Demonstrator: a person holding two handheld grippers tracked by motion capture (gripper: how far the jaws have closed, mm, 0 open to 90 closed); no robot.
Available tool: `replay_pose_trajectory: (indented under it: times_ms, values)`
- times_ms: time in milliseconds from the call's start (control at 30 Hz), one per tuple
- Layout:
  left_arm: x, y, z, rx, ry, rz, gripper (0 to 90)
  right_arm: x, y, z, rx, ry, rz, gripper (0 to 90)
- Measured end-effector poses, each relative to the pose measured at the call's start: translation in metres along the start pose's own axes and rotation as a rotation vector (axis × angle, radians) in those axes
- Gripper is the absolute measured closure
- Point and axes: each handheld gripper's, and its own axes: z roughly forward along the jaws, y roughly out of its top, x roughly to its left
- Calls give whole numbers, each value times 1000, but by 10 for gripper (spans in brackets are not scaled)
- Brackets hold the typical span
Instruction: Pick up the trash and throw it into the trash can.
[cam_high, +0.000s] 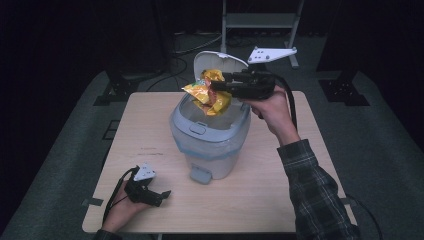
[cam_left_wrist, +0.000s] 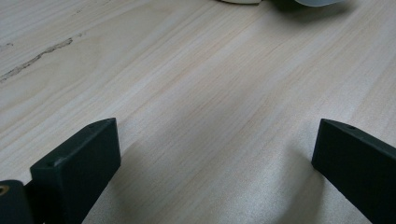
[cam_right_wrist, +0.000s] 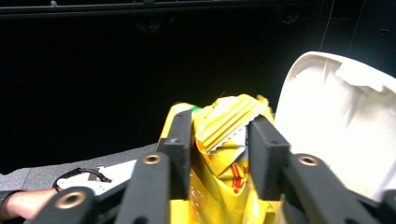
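A crumpled yellow snack bag (cam_high: 207, 95) hangs over the mouth of a grey pedal bin (cam_high: 210, 145) whose white lid (cam_high: 216, 62) stands up. My right gripper (cam_high: 217, 83) reaches in level from the right and is shut on the bag. In the right gripper view the bag (cam_right_wrist: 224, 116) fills the gap between the two black jaws of the right gripper (cam_right_wrist: 219, 133), with the lid (cam_right_wrist: 336, 116) just behind on the right. My left gripper (cam_high: 161, 196) rests low at the table's front left, open, with bare wood between the jaws of the left gripper (cam_left_wrist: 215, 140).
The bin stands mid-table on light wood (cam_high: 275, 190), its foot pedal (cam_high: 200, 175) facing me and a blue liner at the rim. A dark floor, cables and a metal stand (cam_high: 260, 20) lie beyond the table's far edge.
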Motion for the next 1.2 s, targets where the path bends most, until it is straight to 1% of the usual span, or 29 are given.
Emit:
replay_pose_trajectory:
  times_ms: [200, 400, 533, 567, 733, 833, 967, 1033, 1200]
  values:
    - [0, 0, 0, 0, -1, 1, 2, -1, 0, 0, -8, 0, 4, 545]
    - [0, 0, 0, 0, -1, 1, 2, 1, -1, -7, -13, -6, -4, 552]
    - [0, 0, 0, 1, -1, 1, 2, 2, -4, -14, -7, -9, -10, 623]
    - [0, 0, 0, 2, -1, 3, 2, 1, -5, -16, -4, -7, -11, 654]
    - [0, 0, 0, 0, 0, 1, 2, -2, -11, -29, 25, 25, 0, 755]
    - [0, 0, 0, 0, 0, 1, 2, -1, -15, -37, 25, 18, -10, 820]
    - [0, 0, 0, 0, 0, 1, 2, 1, -20, -47, 24, -15, -36, 898]
    - [0, 0, 0, 0, 0, 1, 2, -1, -21, -52, 23, -23, -38, 899]
    - [-1, -1, -1, 0, 4, -4, 2, -6, -25, -62, 18, -43, -25, 899]
